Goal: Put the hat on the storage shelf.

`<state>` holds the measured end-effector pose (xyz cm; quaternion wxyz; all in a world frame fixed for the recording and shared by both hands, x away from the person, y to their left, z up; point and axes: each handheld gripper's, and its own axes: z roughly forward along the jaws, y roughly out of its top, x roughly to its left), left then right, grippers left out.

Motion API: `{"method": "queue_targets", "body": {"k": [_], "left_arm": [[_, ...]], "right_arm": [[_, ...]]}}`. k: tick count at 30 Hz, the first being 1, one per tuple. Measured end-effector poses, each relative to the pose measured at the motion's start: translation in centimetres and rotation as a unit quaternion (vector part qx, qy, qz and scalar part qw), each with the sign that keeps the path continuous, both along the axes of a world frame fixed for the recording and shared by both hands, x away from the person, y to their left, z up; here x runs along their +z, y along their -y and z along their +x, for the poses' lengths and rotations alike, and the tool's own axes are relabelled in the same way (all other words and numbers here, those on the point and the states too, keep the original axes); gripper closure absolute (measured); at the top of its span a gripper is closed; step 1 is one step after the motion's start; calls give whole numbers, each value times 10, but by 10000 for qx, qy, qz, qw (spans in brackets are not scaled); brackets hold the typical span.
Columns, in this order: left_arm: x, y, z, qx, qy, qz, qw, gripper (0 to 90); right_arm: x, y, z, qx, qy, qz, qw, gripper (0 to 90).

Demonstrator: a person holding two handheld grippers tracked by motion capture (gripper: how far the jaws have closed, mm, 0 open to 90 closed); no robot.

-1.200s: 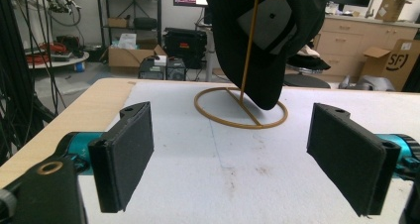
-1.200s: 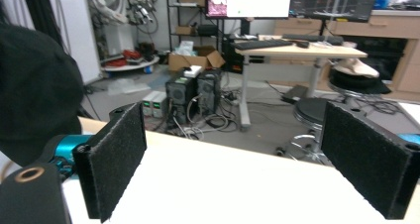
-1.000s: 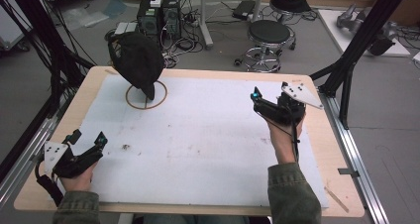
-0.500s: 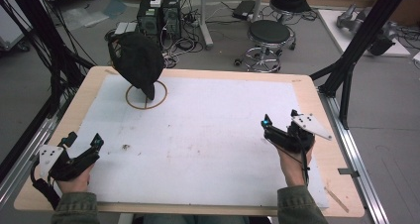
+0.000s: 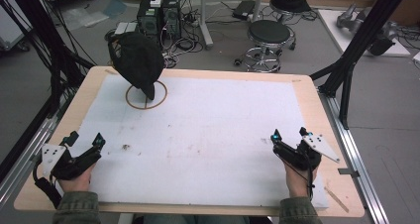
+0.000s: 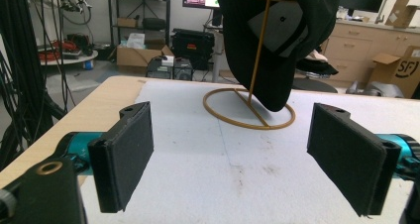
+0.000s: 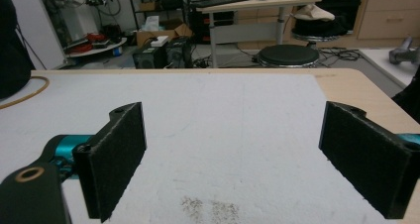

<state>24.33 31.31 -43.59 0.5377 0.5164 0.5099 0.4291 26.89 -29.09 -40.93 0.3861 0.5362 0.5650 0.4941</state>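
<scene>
A black cap hangs on a thin gold wire stand with a ring base at the table's far left. The left gripper view looks straight at that cap and the stand's ring. My left gripper rests open near the front left corner, nothing between its pads. Over at the front right, my right gripper is open as well, its pads wide apart over bare white board. The cap's dark edge shows at the left of the right gripper view.
A white foam board covers most of the wooden table. Black frame struts rise beside the right edge and cables hang at the left. A round stool and computer boxes stand on the floor beyond the far edge.
My right gripper has drawn back from mid-right toward the front edge. My left gripper has shifted slightly back and left. The cap and stand stay put.
</scene>
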Motion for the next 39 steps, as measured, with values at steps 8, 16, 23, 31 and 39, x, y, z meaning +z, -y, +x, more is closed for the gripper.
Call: {"method": "queue_targets", "body": {"k": [8, 16, 23, 31, 39], "left_arm": [[-1, 5, 2, -82, -40, 65, 9999, 184], [-2, 5, 2, -98, -48, 33, 9999, 184], [-2, 6, 1, -105, -60, 27, 9999, 188], [-2, 3, 0, -81, -57, -23, 9999, 191], [-3, 4, 1, -102, -63, -29, 9999, 191]], "right_arm": [[-2, -1, 0, -80, 70, -154, 9998, 99], [-3, 0, 1, -185, 41, -228, 9996, 99], [-3, 5, 0, -256, -11, -13, 9997, 99], [-4, 3, 0, -191, -44, -86, 9998, 99], [-4, 4, 1, -172, -54, -30, 9998, 99]]}}
